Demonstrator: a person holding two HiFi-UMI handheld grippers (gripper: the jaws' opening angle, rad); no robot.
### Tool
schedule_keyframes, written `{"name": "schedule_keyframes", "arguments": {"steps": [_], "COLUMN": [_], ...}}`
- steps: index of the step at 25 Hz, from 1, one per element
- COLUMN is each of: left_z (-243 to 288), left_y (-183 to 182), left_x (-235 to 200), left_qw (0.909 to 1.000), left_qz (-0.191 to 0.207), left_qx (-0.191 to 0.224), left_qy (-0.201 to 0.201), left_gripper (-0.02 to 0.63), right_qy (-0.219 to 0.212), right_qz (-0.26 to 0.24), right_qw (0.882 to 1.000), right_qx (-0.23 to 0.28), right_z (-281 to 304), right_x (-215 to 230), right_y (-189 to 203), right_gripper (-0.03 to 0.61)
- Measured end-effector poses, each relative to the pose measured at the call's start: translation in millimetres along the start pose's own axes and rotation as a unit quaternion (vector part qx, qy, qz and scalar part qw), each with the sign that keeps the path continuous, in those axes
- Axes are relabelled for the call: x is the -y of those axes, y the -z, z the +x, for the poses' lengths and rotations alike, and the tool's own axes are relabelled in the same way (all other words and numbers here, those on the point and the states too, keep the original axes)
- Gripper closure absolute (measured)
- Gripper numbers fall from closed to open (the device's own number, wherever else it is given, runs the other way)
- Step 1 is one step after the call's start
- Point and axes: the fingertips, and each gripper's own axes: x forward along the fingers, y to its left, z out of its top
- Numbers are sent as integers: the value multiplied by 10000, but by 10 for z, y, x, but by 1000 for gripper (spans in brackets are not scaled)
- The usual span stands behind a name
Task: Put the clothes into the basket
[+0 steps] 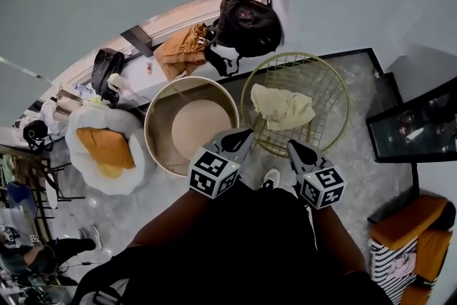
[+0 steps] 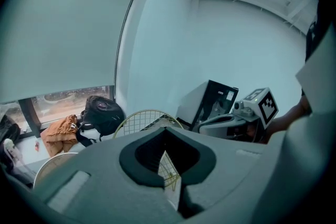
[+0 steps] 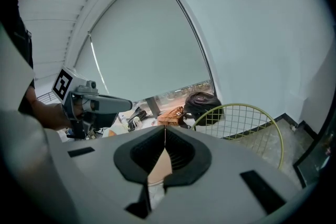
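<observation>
left gripper [image 1: 241, 133]: jaws together, nothing in them | right gripper [image 1: 293, 146]: likewise closed and bare | I hold both near me, at the wire basket's [image 1: 327, 91] near rim, having nothing to carry | pale cloth [image 1: 282, 107] lies inside it | round tub [image 1: 158, 143] just left

cloth [image 1: 282, 107]: pale yellow, crumpled, one piece, lying inside basket, left of centre | basket [image 1: 325, 78]: round, yellow-green wire mesh, upright, open top, on grey floor [image 1: 357, 146]
</observation>
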Motion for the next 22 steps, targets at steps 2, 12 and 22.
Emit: {"name": "schedule_keyframes", "arguments": {"steps": [2,12,22], "left_z": [68,330,1035], "left_y": [-18,123,648], "left_x": [4,-340,-869], "left_qw": [10000,9986,9905], "left_qz": [-30,6,69], "left_qx": [-14,-484,-1369], "left_qy": [-71,-233,106], "left_gripper": [614,614,614], "right_qy": [16,247,884], "right_qz": [24,99,383], "right_qw": [9999,9956,9794], "right_qx": [-112,-899,-1777], "right_z": [54,620,1338], "right_x": [160,641,1244], "right_y": [63,407,990], "right_gripper": [562,561,526]}}
